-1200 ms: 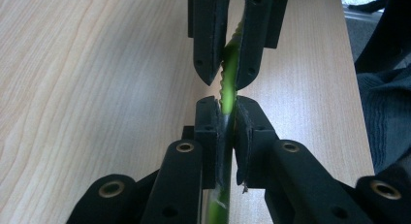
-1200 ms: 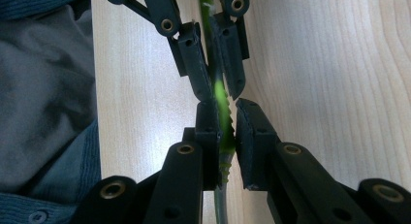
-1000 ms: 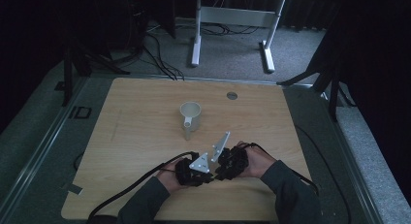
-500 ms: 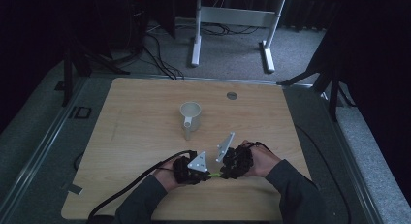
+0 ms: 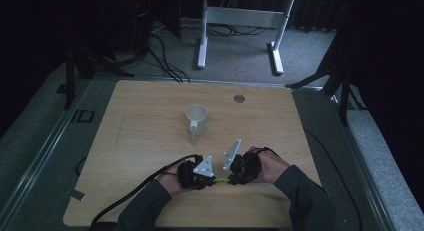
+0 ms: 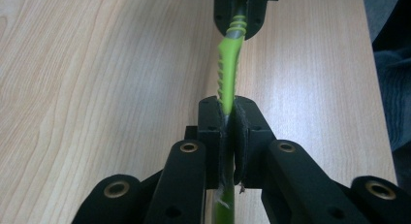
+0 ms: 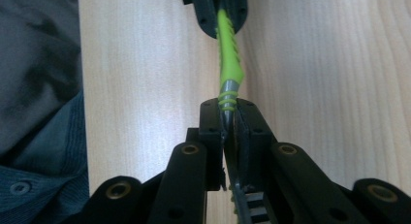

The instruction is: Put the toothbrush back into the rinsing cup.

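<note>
- Table (image 5: 150,121) space is mostly bare wood; both hands work near its near edge, just right of the middle.
- Left hand-held gripper (image 5: 212,180) and right hand-held gripper (image 5: 231,180) face each other tip to tip, near each other, with a green tool (image 5: 221,180) bridging the short gap between them.
- Left hand-held gripper is clamped on the green handle end of the tool (image 6: 228,69); in the left gripper view its pads press on it from both sides.
- Right hand-held gripper has just been closing, and its jaws now pinch the grey metal end of the tool (image 7: 228,64), next to the green rings.
- Tool is held off the table, roughly level, between the two.
- Mug (image 5: 196,119) stands upright near the table's middle, well apart from the hands, handle toward the person.
- Small round grey disc (image 5: 239,98) sits in the wood near the far edge.
- Room to move lies to the left, right and toward the mug; the near edge is close behind the wrists.
- High view gives the mug, the table edges, the cables (image 5: 135,193) and the floor beyond with a white stand (image 5: 240,21); the tool there is just a green sliver.
- Left gripper view (image 6: 228,132) shows the handle's ribbed edge and the other hand-held gripper's jaws on the far end.
- Right gripper view (image 7: 228,132) shows a dark sleeve (image 7: 39,88) beside the table edge.
</note>
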`<control>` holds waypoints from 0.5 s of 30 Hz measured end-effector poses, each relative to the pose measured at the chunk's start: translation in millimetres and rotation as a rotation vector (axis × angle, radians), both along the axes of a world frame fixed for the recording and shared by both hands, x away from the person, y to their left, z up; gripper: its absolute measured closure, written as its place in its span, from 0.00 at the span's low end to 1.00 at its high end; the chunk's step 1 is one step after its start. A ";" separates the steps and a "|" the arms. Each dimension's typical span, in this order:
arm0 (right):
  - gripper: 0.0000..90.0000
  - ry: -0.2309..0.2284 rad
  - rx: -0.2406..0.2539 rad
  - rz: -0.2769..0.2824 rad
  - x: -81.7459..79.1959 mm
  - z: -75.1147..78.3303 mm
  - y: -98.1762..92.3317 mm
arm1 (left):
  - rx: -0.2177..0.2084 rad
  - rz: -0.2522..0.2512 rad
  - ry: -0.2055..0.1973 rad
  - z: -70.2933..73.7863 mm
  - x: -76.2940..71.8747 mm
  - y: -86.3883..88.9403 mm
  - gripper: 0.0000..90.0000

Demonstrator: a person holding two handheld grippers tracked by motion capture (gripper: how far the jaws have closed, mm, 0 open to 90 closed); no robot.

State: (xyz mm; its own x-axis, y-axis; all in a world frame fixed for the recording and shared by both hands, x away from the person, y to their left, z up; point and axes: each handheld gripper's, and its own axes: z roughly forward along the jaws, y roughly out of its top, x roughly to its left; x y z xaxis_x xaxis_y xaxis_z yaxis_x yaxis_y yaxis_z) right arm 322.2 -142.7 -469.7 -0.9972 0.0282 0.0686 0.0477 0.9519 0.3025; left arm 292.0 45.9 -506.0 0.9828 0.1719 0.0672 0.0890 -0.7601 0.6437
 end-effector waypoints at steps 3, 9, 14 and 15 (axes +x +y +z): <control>0.93 0.008 -0.004 0.006 -0.9 -0.5 1.8 | 0.019 -0.001 -0.013 0.3 -2.0 -0.6 0.92; 0.93 0.022 -0.005 0.009 -1.4 1.0 3.2 | 0.057 -0.003 -0.052 0.6 -6.4 -2.8 0.90; 0.93 0.026 -0.016 0.012 -2.4 0.3 6.2 | 0.087 -0.003 -0.073 0.5 -9.3 -4.1 0.88; 0.93 0.025 -0.015 0.015 -2.3 -0.3 6.7 | 0.095 -0.002 -0.076 0.6 -10.0 -4.4 0.88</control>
State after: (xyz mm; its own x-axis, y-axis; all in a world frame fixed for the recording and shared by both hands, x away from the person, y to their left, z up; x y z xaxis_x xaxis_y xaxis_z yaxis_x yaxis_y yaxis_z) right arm 319.9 -136.0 -469.9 -0.9955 0.0149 0.0933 0.0412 0.9571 0.2868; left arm 282.0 41.5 -505.3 0.9746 0.1592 0.1578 0.0408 -0.8181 0.5736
